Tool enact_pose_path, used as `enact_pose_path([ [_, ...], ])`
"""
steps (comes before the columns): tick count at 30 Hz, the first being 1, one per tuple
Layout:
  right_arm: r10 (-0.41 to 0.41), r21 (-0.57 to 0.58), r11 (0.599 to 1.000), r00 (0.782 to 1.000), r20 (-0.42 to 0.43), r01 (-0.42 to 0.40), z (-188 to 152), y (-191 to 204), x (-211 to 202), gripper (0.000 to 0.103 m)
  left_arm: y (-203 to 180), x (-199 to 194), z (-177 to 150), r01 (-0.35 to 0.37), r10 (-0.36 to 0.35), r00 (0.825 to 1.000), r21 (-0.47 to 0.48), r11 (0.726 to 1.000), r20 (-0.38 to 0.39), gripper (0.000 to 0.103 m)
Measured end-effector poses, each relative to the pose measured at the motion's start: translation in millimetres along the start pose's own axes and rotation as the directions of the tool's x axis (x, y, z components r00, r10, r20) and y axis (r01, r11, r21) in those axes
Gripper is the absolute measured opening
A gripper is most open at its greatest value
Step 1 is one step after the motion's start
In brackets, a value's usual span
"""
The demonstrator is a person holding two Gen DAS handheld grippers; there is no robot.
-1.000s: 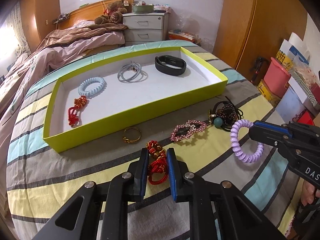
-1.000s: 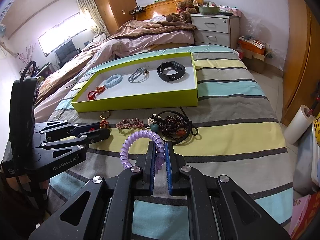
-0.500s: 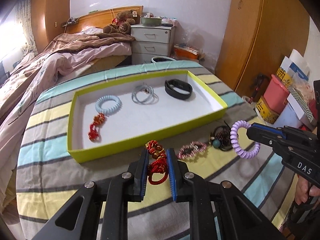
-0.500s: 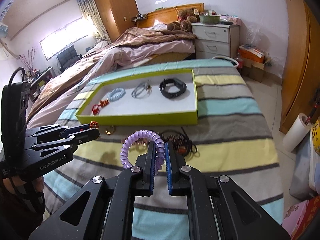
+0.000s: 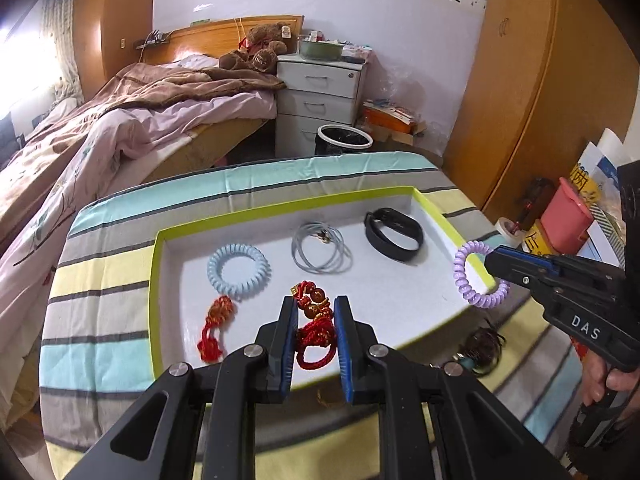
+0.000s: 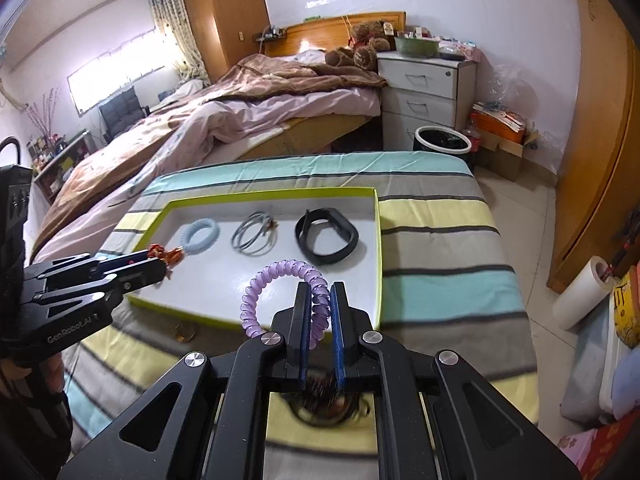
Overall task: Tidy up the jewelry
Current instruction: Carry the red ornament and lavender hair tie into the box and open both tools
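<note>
Red knotted bracelet (image 5: 314, 330) between left tongs (image 5: 316, 346), above green tray (image 5: 153, 280).

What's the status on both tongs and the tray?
Left tongs shut on red knot bracelet. Right tongs shut on purple coil bracelet. Both over tray; nothing blocking.

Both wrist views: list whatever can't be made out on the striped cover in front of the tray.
- Dark beaded bundle: right wrist view, blurred and largely behind the right gripper fingers; left wrist view, blurred.
- Gold ring: right wrist view, small and blurred; shape unclear.
- Pink sparkly piece: hidden behind the left gripper body in the left wrist view.
- Tray near wall: partly covered by both grippers.
</note>
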State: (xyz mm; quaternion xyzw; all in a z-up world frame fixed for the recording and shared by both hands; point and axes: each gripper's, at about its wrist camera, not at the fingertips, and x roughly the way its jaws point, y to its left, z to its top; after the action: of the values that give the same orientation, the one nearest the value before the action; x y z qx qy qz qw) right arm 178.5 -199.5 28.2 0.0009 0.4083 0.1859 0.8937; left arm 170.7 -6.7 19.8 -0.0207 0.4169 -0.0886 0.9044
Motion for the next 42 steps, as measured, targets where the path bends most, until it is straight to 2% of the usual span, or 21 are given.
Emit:
enact_pose_path([
  [5,-0.003,0.010,1.000,0.999,-0.038,0.004,9.0,-7.0,26.5,0.010,7.3,23.8,9.0,-0.008,0.008,1.000,-0.001,1.000,-0.029,0.018],
  [16,-0.060,-0.078,0.996,0.993,-0.104,0.052,4.7,-3.7,57.2,0.010,14.3,60.6,4.7,-0.010,0.009,0.996,-0.013,1.000,-0.084,0.019],
  [28,-0.095,-0.135,0.988,0.987,-0.128,0.077,3.3,2.5,65.7,0.010,17.1,67.2,3.9,-0.010,0.008,0.996,-0.017,1.000,-0.093,0.019],
  [37,-0.092,-0.125,0.989,0.989,-0.118,0.077,4.5,0.9,65.5,0.010,19.8,64.6,4.3,0.008,-0.011,0.996,-0.038,0.999,-0.089,0.021],
  [42,-0.092,-0.112,0.990,0.990,-0.107,0.080,4.6,-1.0,62.9,0.013,19.0,61.0,4.7,0.004,-0.008,0.997,-0.041,0.999,-0.080,0.031],
])
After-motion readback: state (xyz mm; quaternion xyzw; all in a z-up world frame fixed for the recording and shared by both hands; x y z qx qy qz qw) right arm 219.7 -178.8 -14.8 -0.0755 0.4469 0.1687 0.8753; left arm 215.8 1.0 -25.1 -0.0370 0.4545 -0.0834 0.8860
